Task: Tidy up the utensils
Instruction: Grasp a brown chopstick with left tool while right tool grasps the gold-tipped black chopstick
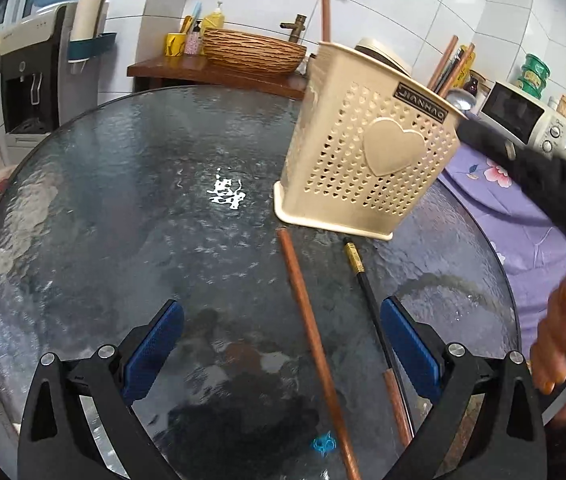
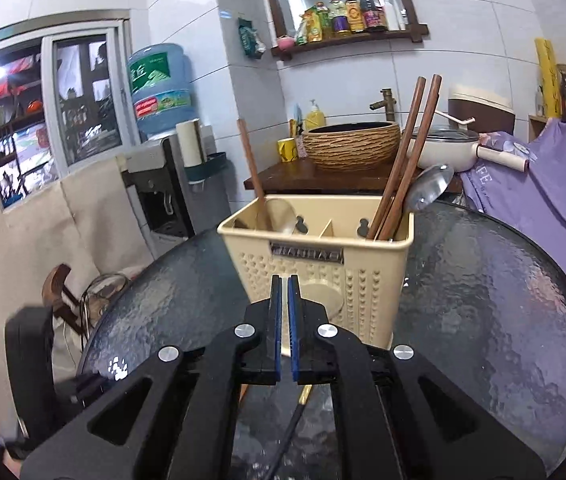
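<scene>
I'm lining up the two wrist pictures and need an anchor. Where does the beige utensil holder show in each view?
Left wrist view: the beige utensil holder stands upper right of centre, heart side facing the camera, tilted in the picture.
Right wrist view: the holder is at centre, just beyond the shut right gripper.
Shared landmark: the woven brown basin behind the holder.

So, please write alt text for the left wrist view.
An open claw hovers over a dark glass table, above a brown chopstick and a black chopstick. Behind them stands a beige utensil holder.
</scene>
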{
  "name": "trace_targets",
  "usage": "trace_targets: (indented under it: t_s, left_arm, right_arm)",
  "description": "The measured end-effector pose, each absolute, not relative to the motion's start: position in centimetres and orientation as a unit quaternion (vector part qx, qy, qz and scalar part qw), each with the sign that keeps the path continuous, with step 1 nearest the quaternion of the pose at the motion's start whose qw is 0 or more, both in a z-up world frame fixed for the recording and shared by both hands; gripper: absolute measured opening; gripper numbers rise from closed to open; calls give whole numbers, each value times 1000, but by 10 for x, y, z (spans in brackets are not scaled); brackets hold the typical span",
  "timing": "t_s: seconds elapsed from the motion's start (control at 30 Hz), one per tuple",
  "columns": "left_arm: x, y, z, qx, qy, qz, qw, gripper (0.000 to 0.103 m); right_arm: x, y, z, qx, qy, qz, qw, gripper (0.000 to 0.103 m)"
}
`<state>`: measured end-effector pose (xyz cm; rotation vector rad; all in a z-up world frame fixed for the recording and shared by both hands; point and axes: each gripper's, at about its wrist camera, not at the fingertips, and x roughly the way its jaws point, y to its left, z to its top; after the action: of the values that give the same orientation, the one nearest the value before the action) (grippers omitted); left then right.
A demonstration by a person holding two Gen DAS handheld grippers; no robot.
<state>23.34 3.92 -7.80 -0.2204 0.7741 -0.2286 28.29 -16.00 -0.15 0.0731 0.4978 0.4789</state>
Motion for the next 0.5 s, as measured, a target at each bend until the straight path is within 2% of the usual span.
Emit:
trace_targets:
  t_s: [0.03, 0.1, 0.17, 0.27, 0.5]
  left_arm:
    - [231, 42, -76, -107, 374, -110, 915, 96]
    - [225, 45, -72, -101, 367, -103, 919, 96]
    - [221, 45, -71, -84, 369, -98, 920, 96]
    - [219, 42, -78, -63, 388, -97, 914, 96]
    - [212, 41, -83, -51, 397, -102, 911, 96]
  right_arm:
    - [280, -160, -10, 33, 274, 239, 931, 24]
    - [278, -164, -27, 41, 329, 243, 912, 37]
    - [275, -162, -50, 32, 390, 248, 886, 37]
    - [264, -164, -74, 23, 426, 222, 877, 37]
    - [271, -148, -79, 4, 441, 203, 874, 37]
